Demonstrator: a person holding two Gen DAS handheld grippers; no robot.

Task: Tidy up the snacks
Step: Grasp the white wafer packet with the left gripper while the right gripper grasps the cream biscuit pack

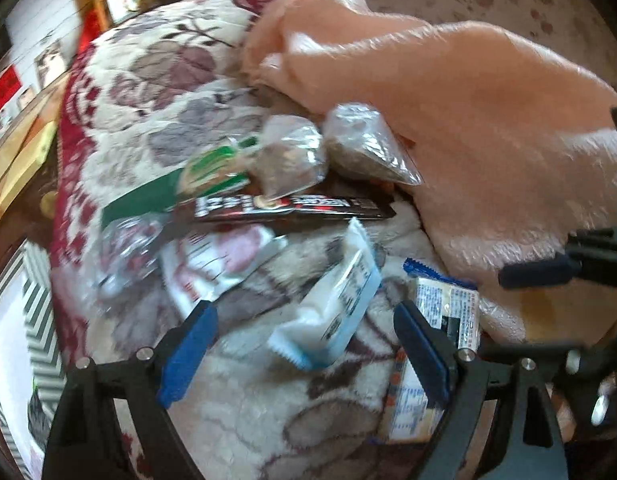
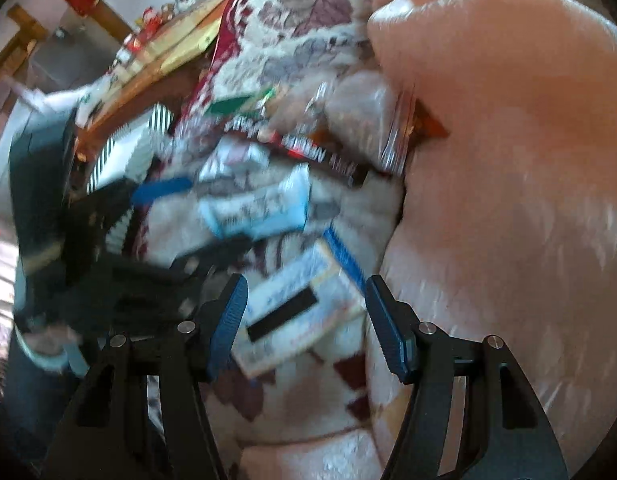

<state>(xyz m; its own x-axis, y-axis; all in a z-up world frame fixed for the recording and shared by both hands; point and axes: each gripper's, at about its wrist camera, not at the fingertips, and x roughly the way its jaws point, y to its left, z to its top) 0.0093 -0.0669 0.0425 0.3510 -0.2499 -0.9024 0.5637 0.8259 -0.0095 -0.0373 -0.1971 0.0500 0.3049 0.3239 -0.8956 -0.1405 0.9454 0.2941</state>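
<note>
Several snack packets lie on a floral blanket (image 1: 156,92). In the left wrist view my left gripper (image 1: 304,348) is open, its jaws either side of a white and light-blue packet (image 1: 332,312). A blue-edged cracker packet (image 1: 448,312) lies by the right finger. Beyond lie a dark brown bar (image 1: 292,208), a green packet (image 1: 196,180) and two clear bags (image 1: 292,156). In the blurred right wrist view my right gripper (image 2: 304,320) is open above the cracker packet (image 2: 296,312). The light-blue packet (image 2: 260,208) lies beyond it. The left gripper (image 2: 164,192) shows at left.
A peach fleece blanket (image 1: 468,104) is heaped at the right, against the snacks; it also shows in the right wrist view (image 2: 508,140). Wooden furniture (image 2: 160,60) and a striped box (image 2: 120,152) stand beyond the floral blanket's left edge.
</note>
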